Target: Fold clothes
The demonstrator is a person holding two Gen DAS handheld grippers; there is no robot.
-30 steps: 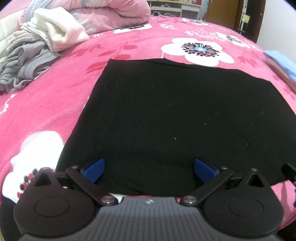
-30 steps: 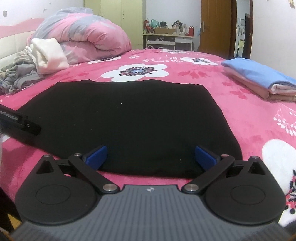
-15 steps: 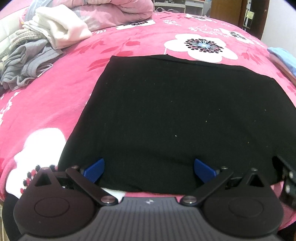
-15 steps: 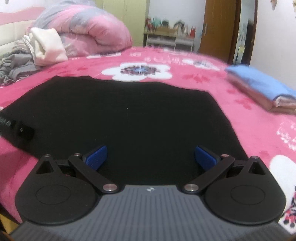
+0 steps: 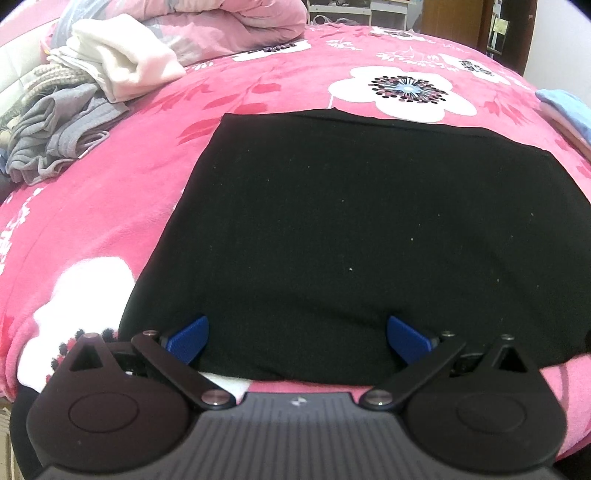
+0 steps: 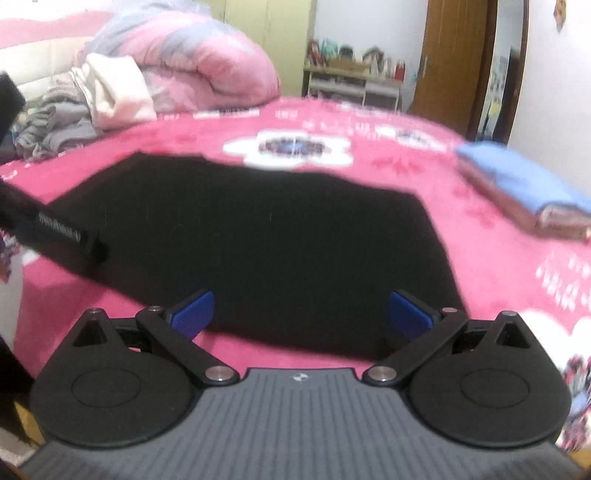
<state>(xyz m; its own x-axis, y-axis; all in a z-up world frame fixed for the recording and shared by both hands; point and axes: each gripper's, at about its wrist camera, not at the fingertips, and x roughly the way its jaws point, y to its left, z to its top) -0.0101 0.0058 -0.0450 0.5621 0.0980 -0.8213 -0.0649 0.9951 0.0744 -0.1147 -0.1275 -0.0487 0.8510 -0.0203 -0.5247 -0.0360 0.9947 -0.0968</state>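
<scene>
A black garment lies flat on the pink flowered bed, folded into a broad rectangle. My left gripper is open over its near edge, towards the left corner, blue pads wide apart with only cloth beneath. My right gripper is open too, raised a little above the garment at its near right part. The right view is blurred by motion. The black body of the left gripper shows at that view's left edge.
A heap of grey and cream unfolded clothes and a rolled pink quilt sit at the bed's far left. A folded stack with a blue top lies on the right side. Shelves and a wooden door stand beyond.
Both grippers have lifted and drawn back slightly from the garment's near edge; the right one is tilting upward and moving, blurring its view. Both stayed open, and the garment lies as before.
</scene>
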